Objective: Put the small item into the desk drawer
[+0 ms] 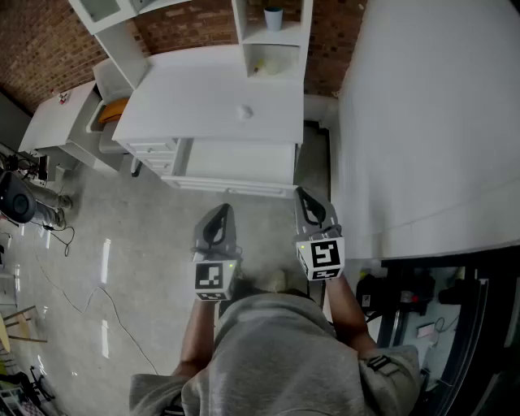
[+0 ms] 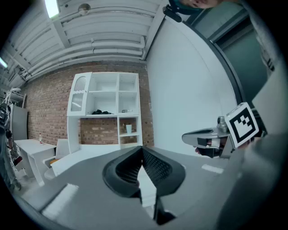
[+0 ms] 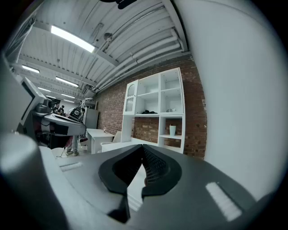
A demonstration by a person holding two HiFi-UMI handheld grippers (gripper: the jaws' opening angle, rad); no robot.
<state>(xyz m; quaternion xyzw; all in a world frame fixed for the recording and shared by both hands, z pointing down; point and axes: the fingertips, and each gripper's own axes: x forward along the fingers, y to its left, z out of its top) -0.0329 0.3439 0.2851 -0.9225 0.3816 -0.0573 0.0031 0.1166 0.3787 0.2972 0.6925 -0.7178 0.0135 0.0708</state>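
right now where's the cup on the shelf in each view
Head view: the cup is at top centre, in an open shelf compartment.
Left gripper view: cup just above centre, in the lower right compartment.
Right gripper view: cup right of centre, on the lower shelf.
Shared landmark: the brick wall behind the white shelf unit.

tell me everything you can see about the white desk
The desk is white and looks like painted wood. Its flat rectangular top is bare except for one small pale item right of its middle. The front shows a stack of small drawers at the left and a wide panel beside them; whether that panel is pulled out can't be told. A white shelf unit rises at its back, against the brick wall. It stands on the grey floor.
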